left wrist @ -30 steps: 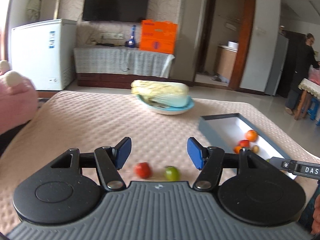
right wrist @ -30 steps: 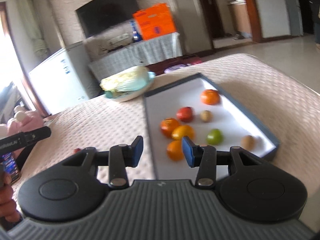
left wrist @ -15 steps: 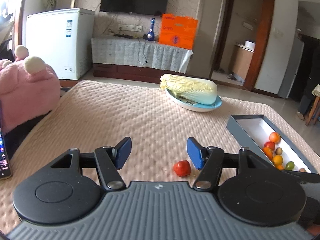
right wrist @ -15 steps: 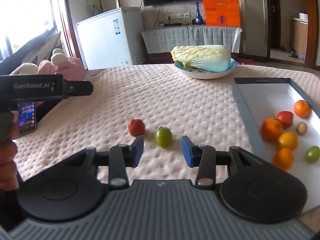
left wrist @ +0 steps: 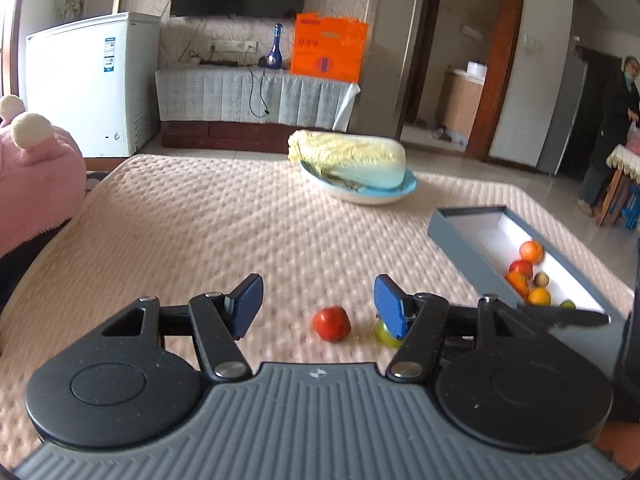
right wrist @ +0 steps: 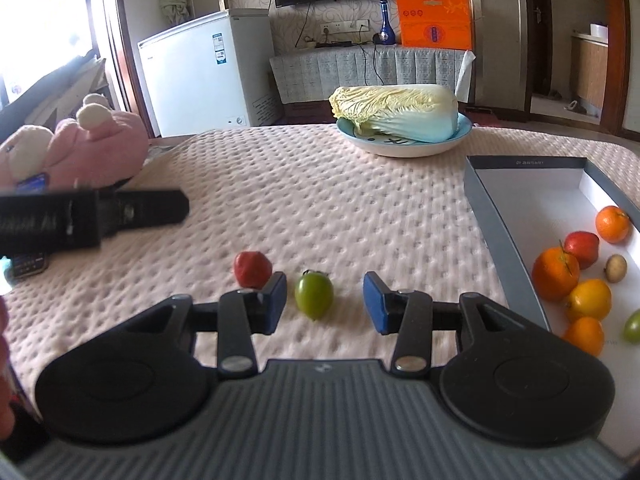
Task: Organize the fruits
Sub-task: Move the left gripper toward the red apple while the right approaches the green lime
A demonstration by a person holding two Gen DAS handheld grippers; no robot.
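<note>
Two fruits lie loose on the quilted pink table cover [right wrist: 320, 184], and each hand-held tool seems to have picked its own. The right gripper [right wrist: 325, 304] points down at the green fruit [right wrist: 314, 294], which sits on the cover just ahead of its blue pads and slightly toward the left one; the jaws stand partly apart, wider than the fruit, and nothing is pinched between them. That spread looks chosen so the pads can slide past either side of the fruit before closing. The red fruit [right wrist: 252, 268] lies just beyond the right gripper's left pad, close beside the green one but not touching it as far as I can see. The left gripper [left wrist: 318, 306] hovers with its jaws well apart and empty, the red fruit [left wrist: 331, 323] resting on the cover ahead of it, between the pads and nearer the right one, while the green fruit [left wrist: 385, 333] peeks out from behind that right pad. From the right-hand camera the left tool's dark body [right wrist: 92, 216] reaches in from the left, above the cover. Off to the right of both grippers sits the grey box [right wrist: 496, 216], low-walled with a white floor, already holding oranges, a red fruit, a small brown one and a green one, so I judge it the place these last two are meant to go. A cabbage on a blue plate [right wrist: 404, 144] stands farther ahead, well clear of the work.
</note>
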